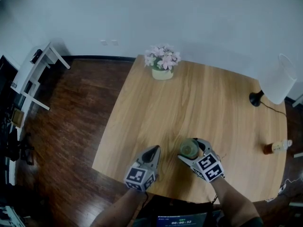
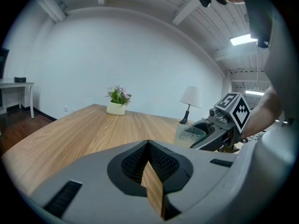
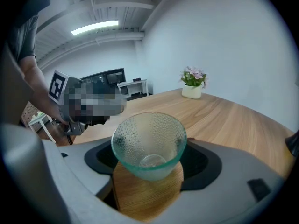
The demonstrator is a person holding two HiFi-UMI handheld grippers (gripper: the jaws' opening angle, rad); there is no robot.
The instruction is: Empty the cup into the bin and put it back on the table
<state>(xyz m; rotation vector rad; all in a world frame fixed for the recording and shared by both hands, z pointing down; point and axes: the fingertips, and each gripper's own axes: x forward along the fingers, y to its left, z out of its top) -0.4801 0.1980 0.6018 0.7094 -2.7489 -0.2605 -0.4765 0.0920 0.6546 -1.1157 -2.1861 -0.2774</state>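
The right claw (image 1: 193,151) is clamped on the cup (image 3: 148,141), its dark pads pressing the glass from both sides, low in the head view and just right of centre, over the near edge of the table (image 1: 189,103). The cup is clear, greenish, dimpled glass, its mouth open towards the right gripper view, and it looks empty. Whether its base touches the wood or hangs just above it I cannot tell from these angles. The left claw (image 1: 152,151) sits just to the left of the right one, near it but apart. Its tips meet with nothing between them, and only a thin wedge of table shows behind them in its own view. At the far edge of the table, top centre, stands a pot of pink flowers (image 1: 162,63). A white-shaded lamp (image 1: 277,79) on a black base stands at the right edge.
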